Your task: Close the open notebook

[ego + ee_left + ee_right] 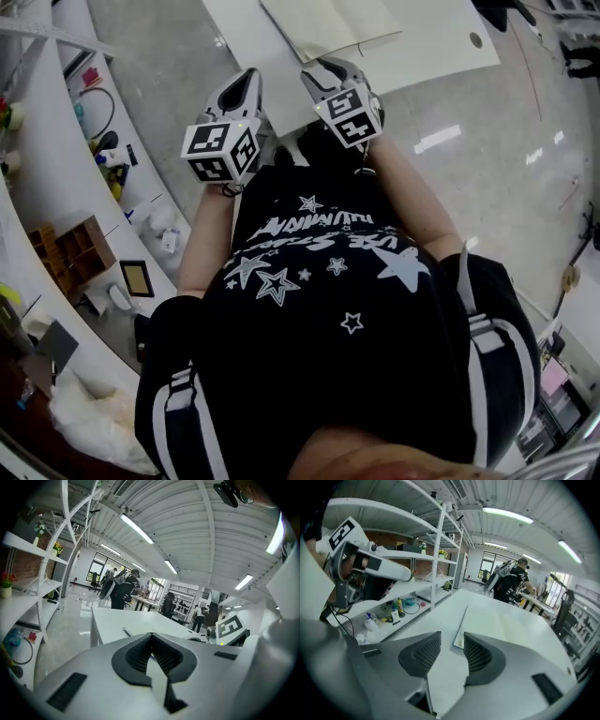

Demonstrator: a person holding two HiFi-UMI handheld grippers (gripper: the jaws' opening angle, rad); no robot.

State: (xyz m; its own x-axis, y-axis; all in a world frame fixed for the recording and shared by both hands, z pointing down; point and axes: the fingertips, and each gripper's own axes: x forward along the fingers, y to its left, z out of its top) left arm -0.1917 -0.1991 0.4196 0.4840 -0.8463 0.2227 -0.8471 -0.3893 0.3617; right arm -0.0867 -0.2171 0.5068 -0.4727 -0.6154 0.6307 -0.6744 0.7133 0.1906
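Note:
The open notebook (328,23) lies flat with pale pages on the white table (441,47), at the top of the head view. In the right gripper view the notebook (501,623) sits on the table just beyond the jaws. My right gripper (452,641) is open, with nothing between its ribbed pads (478,656). My left gripper (151,637) is shut and empty, held short of the table (126,620), level and beside the right one. In the head view both grippers, left (246,82) and right (330,67), hover in front of the table's near edge.
White shelving (56,187) with bottles, cables and small boxes runs along the left. Several people (123,592) stand at desks at the far end of the room. Glossy grey floor (506,178) lies to the right of the table.

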